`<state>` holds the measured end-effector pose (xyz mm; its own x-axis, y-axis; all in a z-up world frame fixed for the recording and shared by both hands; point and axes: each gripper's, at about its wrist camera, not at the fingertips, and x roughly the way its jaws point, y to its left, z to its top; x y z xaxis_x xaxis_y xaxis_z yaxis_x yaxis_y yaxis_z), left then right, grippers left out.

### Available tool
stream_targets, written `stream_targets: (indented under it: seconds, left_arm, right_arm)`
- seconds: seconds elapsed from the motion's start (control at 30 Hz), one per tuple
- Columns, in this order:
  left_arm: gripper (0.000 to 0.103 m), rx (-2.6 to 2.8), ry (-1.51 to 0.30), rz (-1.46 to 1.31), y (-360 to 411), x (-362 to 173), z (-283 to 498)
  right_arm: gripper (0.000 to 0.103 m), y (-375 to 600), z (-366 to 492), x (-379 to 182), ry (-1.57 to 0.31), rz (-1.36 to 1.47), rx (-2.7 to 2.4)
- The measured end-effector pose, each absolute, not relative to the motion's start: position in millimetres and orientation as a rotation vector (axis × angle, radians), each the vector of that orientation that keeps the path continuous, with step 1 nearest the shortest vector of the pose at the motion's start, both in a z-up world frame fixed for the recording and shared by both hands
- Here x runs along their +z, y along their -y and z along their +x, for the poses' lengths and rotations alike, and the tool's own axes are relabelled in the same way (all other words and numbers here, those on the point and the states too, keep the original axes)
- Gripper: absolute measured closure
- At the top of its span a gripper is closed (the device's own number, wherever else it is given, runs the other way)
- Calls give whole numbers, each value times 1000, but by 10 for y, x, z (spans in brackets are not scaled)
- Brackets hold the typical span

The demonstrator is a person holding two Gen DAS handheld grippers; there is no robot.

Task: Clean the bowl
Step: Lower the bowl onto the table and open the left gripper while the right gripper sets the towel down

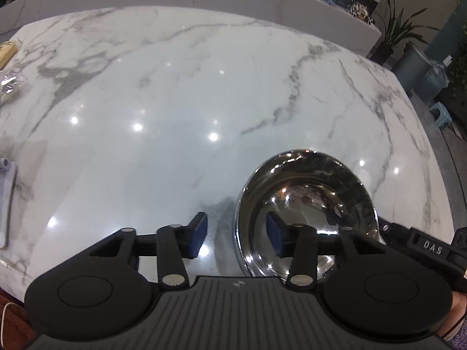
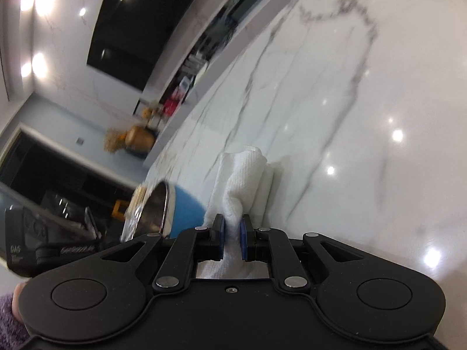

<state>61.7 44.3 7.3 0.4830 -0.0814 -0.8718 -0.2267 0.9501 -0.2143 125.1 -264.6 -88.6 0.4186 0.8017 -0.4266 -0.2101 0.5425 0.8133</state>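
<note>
Table (image 1: 181, 93): big, white marble with grey veins, shiny, with small bright light spots on it.
Bowl (image 1: 306, 215): shiny metal inside, blue outside. It sits on the table, near, on the right side in the left view. In the right view it shows at the near left.
Left gripper (image 1: 237, 233): black, with blue pads. The jaws stand apart. The bowl's left rim is between them; one pad is outside the bowl and one is inside. The pads do not press on the rim.
Right gripper (image 2: 232, 232): black, with blue pads. The jaws are pinched tight on the cloth.
Cloth (image 2: 245, 175): white and bunched up. It sticks out past the right gripper's pads, over the table, just right of the bowl.
Sleeve (image 2: 8, 315): fuzzy and purple, at the near left corner of the right view.
Plant (image 1: 394, 26): green, long leaves, far right, past the table.
Stool (image 1: 440, 113): small, blue-green, on the floor at the far right.
</note>
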Motion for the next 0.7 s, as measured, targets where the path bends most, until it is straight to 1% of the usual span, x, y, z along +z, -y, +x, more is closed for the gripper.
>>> stream_targets:
  seconds: [0.07, 0.1, 0.2, 0.47, 0.57, 0.7]
  left_arm:
    - [48, 83, -1044, -312, -453, 138, 566]
    - [43, 80, -1032, -308, -458, 167, 543]
    - [35, 75, -1010, -307, -470, 225, 500]
    - [31, 65, -946, -316, -484, 261, 415]
    - [30, 56, -924, -316, -478, 255, 365]
    - [29, 36, -878, -331, -484, 248, 276]
  right_arm:
    - [93, 2727, 1205, -836, -872, 743, 667]
    - [93, 2751, 1156, -763, -830, 691, 628]
    - [93, 2695, 1067, -623, -789, 544, 572]
    - [93, 2388, 892, -424, -816, 182, 450]
    - [93, 2313, 875, -449, -833, 104, 423]
    - [93, 2346, 872, -498, -844, 76, 415]
